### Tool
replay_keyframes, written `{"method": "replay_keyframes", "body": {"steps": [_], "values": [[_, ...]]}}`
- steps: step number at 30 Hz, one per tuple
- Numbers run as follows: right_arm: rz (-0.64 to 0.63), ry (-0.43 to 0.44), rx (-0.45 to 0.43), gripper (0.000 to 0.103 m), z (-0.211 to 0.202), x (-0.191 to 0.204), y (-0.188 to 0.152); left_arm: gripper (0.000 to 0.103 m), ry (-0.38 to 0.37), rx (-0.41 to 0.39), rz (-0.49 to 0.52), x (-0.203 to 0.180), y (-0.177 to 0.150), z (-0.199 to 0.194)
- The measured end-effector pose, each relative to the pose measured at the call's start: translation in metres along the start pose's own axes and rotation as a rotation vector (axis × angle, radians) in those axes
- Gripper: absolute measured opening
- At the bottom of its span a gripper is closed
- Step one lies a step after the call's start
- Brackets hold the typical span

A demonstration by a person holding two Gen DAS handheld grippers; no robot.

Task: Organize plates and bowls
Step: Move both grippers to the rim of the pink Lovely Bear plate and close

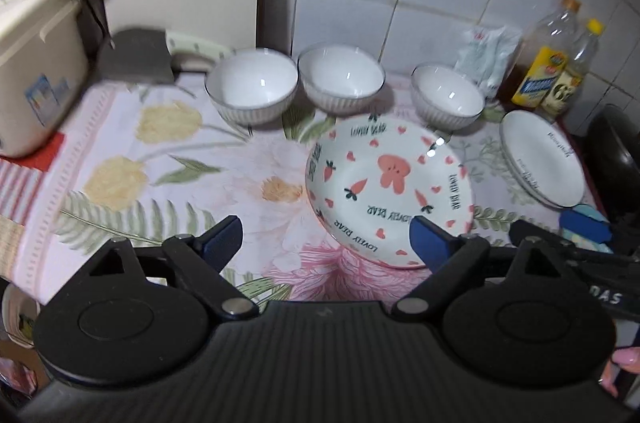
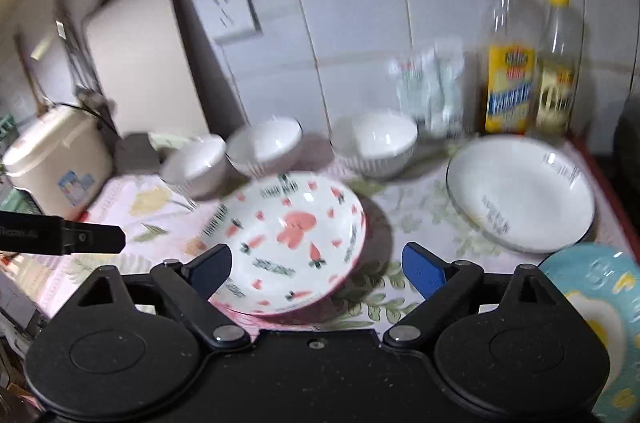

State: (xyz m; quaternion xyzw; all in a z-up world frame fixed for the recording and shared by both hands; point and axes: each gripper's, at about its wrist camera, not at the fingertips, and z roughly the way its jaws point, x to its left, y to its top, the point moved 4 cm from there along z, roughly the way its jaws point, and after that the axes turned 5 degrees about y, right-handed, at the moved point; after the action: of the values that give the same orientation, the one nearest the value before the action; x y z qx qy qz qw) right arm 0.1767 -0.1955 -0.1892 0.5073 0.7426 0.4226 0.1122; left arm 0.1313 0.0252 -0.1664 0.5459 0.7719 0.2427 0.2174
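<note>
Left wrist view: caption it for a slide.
Open left hand-held gripper above a carrot-print plate, three white bowls behind on floral cloth.

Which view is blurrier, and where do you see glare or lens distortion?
Right wrist view: blurrier, the three white ribbed bowls and two plastic oil bottles smeared. Left wrist view: sharper, with glare specks on the pink carrot-patterned plate. Both views: fisheye bending of the white wall tiles, dark corners.

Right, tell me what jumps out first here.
The carrot-and-bear plate sits mid-counter on the floral cloth, pink and busy. Behind it, three white ribbed bowls line the tiled wall. Two yellow-capped oil bottles stand at the far right.
</note>
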Motion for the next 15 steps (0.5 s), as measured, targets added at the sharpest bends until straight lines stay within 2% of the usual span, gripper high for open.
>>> {"method": "replay_keyframes", "body": {"steps": [7, 11, 15], "values": [[0.075, -0.009, 0.089, 0.088, 0.073, -0.033, -0.025, 0.088, -0.016, 0.070, -0.014, 0.000, -0.001, 0.067], [0.034, 0.015, 0.128, 0.087, 0.091, -0.028, -0.037, 0.084, -0.001, 0.080, -0.046, 0.002, -0.004, 0.091], [0.082, 0.019, 0.138, 0.083, 0.099, -0.030, -0.041, 0.077, -0.027, 0.103, -0.065, 0.000, -0.005, 0.103]]}}
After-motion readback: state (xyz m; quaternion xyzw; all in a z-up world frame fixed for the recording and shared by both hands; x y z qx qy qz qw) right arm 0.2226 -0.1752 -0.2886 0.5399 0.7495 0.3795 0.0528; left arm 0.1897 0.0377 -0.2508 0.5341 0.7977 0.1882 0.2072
